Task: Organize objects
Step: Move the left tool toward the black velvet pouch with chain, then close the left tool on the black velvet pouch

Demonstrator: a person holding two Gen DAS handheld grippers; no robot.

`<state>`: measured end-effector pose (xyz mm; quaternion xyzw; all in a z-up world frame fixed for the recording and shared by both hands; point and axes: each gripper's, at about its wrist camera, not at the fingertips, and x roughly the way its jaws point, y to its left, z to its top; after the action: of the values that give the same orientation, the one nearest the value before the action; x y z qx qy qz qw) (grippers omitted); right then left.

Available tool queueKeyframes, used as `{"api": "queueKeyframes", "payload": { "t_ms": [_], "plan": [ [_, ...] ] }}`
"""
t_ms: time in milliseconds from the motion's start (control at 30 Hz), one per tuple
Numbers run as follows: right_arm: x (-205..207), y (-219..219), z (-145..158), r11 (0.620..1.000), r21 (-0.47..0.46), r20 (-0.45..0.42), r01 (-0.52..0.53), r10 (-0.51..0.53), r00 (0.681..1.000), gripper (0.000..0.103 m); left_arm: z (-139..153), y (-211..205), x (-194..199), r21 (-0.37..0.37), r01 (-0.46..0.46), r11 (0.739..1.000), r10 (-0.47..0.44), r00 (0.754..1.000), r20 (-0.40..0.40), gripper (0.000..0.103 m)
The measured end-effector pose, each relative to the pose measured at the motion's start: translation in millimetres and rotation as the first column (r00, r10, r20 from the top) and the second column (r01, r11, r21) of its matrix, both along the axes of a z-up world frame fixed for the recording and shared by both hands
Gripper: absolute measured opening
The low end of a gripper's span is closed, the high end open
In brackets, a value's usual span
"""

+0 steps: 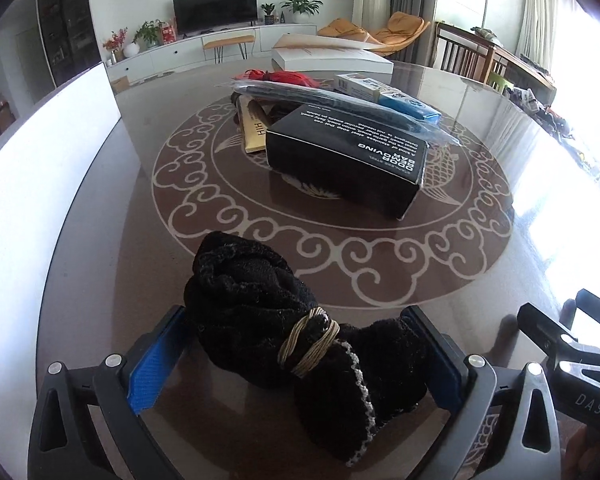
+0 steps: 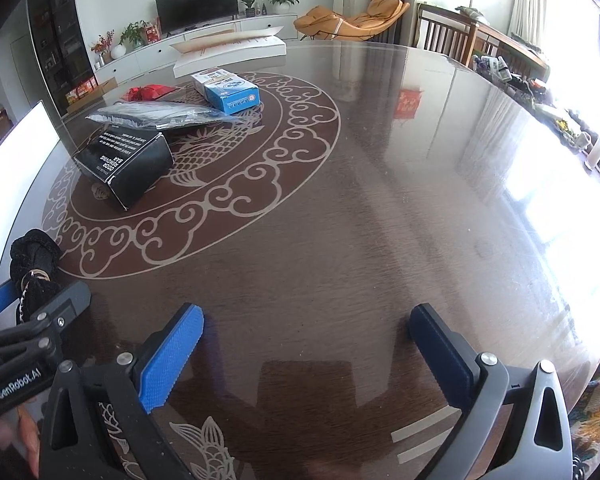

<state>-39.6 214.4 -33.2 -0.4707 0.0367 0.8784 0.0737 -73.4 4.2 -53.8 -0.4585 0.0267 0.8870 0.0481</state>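
A black cloth pouch tied with tan cord lies between the wide-apart fingers of my left gripper, low over the brown round table. The pads sit beside it; I cannot tell if they press it. It also shows in the right wrist view. My right gripper is open and empty over bare table. A black box, a clear-wrapped dark packet, a blue-white box, a gold packet and a red item lie at the table's middle.
A white bin wall stands at the left edge of the table. A flat white box lies at the table's far side. Chairs and a cluttered sideboard stand to the right.
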Motion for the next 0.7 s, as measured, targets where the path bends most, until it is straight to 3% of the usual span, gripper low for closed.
{"api": "queueKeyframes", "payload": {
  "t_ms": [400, 700],
  "plan": [
    [0, 0, 0, 1.000, 0.001, 0.000, 0.000, 0.000, 1.000, 0.103, 0, -13, -39, 0.002, 0.008, 1.000, -0.008, 1.000, 0.001, 0.103],
    [0, 0, 0, 1.000, 0.001, 0.000, 0.000, 0.000, 1.000, 0.103, 0, -13, -42, 0.002, 0.008, 1.000, -0.008, 1.000, 0.002, 0.103]
  ]
}}
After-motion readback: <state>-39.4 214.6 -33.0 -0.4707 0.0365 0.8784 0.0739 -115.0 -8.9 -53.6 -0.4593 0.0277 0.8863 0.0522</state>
